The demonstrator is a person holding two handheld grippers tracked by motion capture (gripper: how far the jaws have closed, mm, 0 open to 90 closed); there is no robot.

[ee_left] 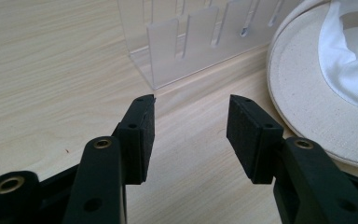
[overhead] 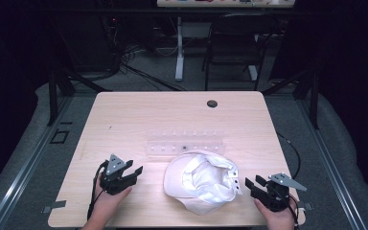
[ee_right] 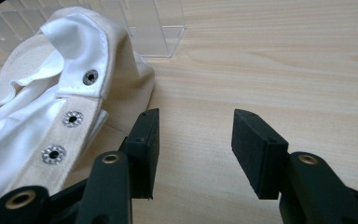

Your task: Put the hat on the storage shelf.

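White hat (overhead: 202, 181) lies upside down, lining up, at the near middle of the table (overhead: 124, 115), just in front of a clear slotted rack (overhead: 186, 144). Left gripper (overhead: 133, 173) sits left of the hat, jaws spread, nothing between them, brim close by on its right. Right gripper (overhead: 248, 183) sits at the hat's right edge, jaws spread and empty, beside the metal eyelets (ee_right: 72, 118).

Hat (overhead: 202, 183) on table (overhead: 124, 120), rack (overhead: 186, 143) just behind it
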